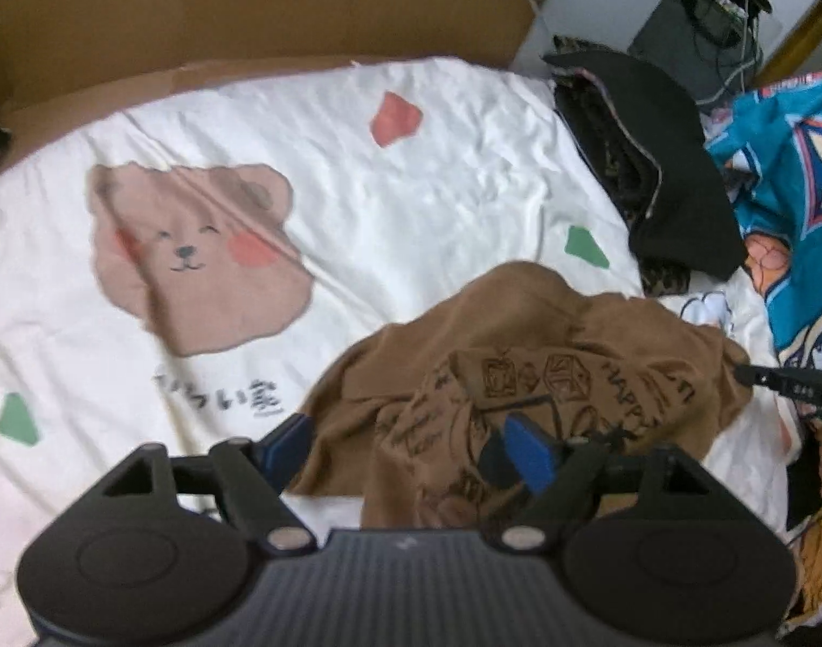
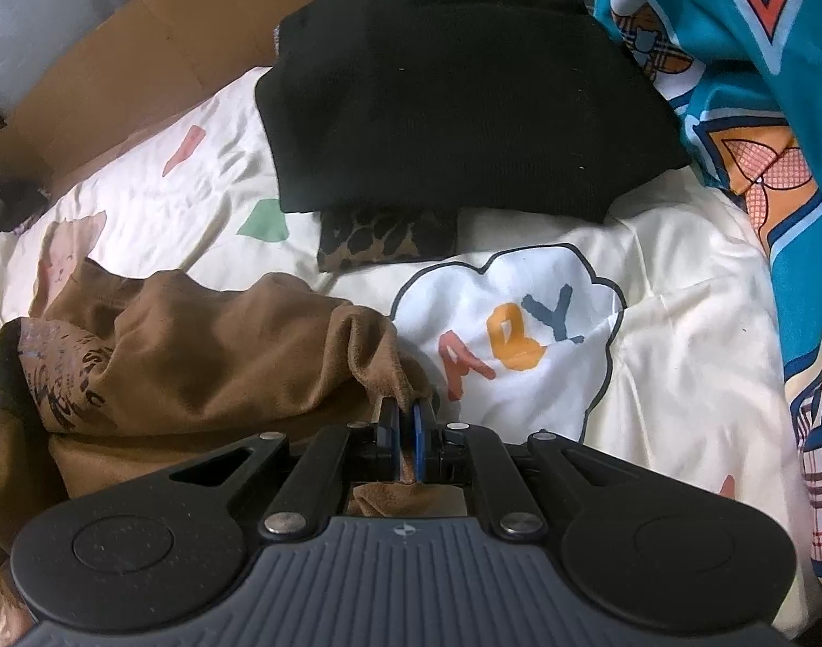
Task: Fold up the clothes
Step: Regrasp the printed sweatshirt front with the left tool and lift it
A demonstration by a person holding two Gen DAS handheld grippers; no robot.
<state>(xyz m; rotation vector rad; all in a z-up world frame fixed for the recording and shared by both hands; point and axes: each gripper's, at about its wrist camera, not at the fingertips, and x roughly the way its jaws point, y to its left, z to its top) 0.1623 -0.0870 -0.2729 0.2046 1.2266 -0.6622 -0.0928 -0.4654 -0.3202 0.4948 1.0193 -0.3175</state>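
A brown printed garment [image 1: 545, 356] lies crumpled on the white bear-print bedsheet [image 1: 357, 172]. My left gripper [image 1: 411, 442] is open, its blue pads spread wide, with the garment's near edge lying between them. In the right wrist view the same brown garment [image 2: 195, 345] spreads to the left. My right gripper [image 2: 405, 426] is shut on a fold of its edge. The right gripper also shows at the right edge of the left wrist view [image 1: 788, 383].
A folded black garment [image 2: 454, 91] lies on a leopard-print piece [image 2: 384, 240] at the back right. A teal patterned blanket [image 2: 761, 108] lies along the right side. Brown cardboard [image 1: 249, 5] stands behind the bed.
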